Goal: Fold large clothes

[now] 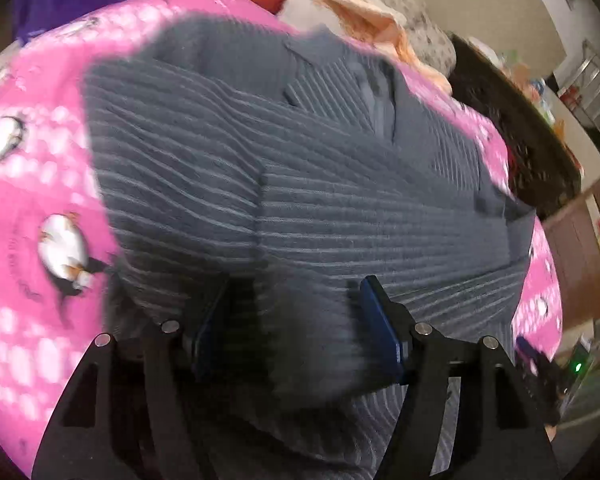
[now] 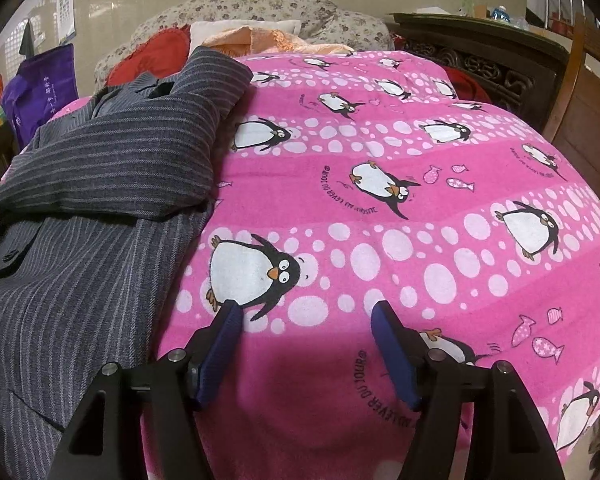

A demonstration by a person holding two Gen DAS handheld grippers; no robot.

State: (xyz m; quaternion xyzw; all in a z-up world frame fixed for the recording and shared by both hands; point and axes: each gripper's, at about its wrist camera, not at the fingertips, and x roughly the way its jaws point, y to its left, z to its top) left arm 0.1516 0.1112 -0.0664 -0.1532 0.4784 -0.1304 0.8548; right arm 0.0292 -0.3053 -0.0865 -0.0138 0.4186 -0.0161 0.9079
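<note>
Surroundings, left to right in the right wrist view: purple bag (image 2: 40,92) against the wall; red cushion (image 2: 156,56); white pillow (image 2: 236,28) with an orange towel (image 2: 268,40) heaped just in front of it; floral-covered sofa back (image 2: 268,6) behind these; dark carved wooden furniture (image 2: 480,52) at far right. The pink penguin-print blanket (image 2: 400,208) covers the bed and fills most of that view. Task item: grey pinstriped jacket (image 2: 80,248), laid on the blanket's left portion, one sleeve (image 2: 112,168) folded across its body, collar end toward the cushions. Nothing lies on the blanket to the right of the jacket. Left tool (image 1: 296,320): blue pads set apart, hovering low over the jacket (image 1: 300,200), striped cloth visible in the gap; the frame is blurred, so contact between pads and cloth cannot be told. Right tool (image 2: 306,344): pads set apart, nothing between them, poised over bare blanket just beside the jacket's right edge. View differences: the left wrist view shows the jacket's lapels and front opening (image 1: 376,108) close up, with blanket (image 1: 40,200) framing it on both sides; the right wrist view alone shows the folded sleeve and the open stretch of blanket.
</note>
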